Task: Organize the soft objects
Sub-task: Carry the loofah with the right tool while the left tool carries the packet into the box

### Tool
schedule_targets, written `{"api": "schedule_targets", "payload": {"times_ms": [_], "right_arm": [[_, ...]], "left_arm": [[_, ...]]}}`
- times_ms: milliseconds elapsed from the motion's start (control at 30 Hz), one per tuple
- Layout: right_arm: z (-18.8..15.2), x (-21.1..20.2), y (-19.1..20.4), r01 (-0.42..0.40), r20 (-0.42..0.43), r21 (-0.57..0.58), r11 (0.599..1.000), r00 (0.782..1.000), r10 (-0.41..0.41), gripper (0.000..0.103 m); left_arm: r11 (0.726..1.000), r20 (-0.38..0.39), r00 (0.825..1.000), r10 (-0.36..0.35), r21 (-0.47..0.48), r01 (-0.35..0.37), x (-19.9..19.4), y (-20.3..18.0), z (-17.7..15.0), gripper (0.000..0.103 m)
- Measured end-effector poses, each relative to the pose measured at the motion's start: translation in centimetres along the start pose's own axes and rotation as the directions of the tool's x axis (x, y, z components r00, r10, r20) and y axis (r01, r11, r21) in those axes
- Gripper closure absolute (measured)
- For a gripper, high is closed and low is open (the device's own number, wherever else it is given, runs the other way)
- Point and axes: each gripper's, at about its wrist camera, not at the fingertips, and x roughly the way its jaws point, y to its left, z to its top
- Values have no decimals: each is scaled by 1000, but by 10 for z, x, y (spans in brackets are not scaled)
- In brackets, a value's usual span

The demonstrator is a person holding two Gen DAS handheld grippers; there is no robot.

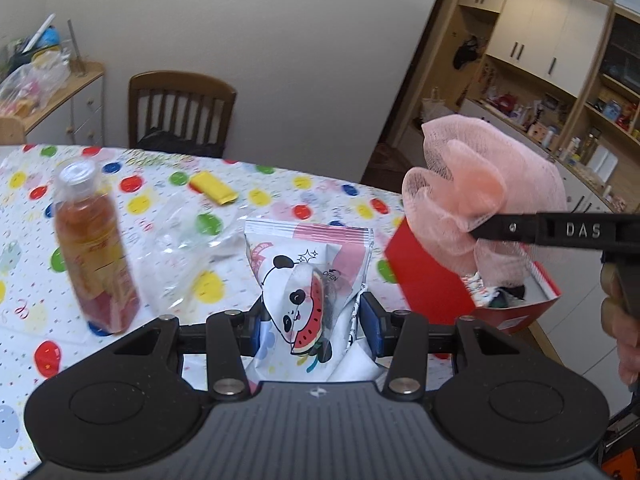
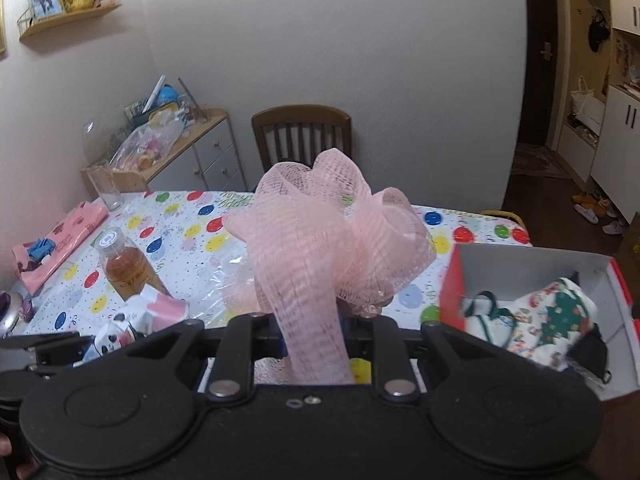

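Left gripper (image 1: 310,322) clamping glossy crinkled panda-print pouch (image 1: 308,280), lifting it above dotted tablecloth (image 1: 168,200). Right gripper (image 2: 312,332) pinching ruffled pink mesh bath pouf (image 2: 324,236), jaws narrow, holding it beside red cardboard box (image 2: 450,280). Inside box: patterned fabric item (image 2: 548,320), possibly pouch. Blurred plastic bottle (image 1: 94,248) standing at left.

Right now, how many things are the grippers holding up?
2. The pink mesh sponge is pinched in the right hand-held gripper, near the red box. The panda packet is pinched in the left hand-held gripper, near the bottle.
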Motion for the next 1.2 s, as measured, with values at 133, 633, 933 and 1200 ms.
{"api": "schedule_targets", "payload": {"times_ms": [133, 633, 933, 1200], "right_arm": [[-5, -17, -22, -1, 16, 19, 1000, 1000, 1, 83], [-23, -53, -133, 54, 21, 92, 994, 998, -56, 83], [-35, -58, -195, 100, 4, 116, 988, 995, -101, 83], [-46, -49, -244, 154, -34, 135, 979, 988, -151, 83]], "left_arm": [[1000, -4, 1000, -15, 14, 15, 6, -26, 6, 58], [994, -44, 997, -58, 88, 61, 60, -129, 20, 57], [990, -82, 995, -64, 124, 74, 105, -184, 24, 57], [990, -112, 993, -43, 130, 58, 149, -216, 32, 57]]}}
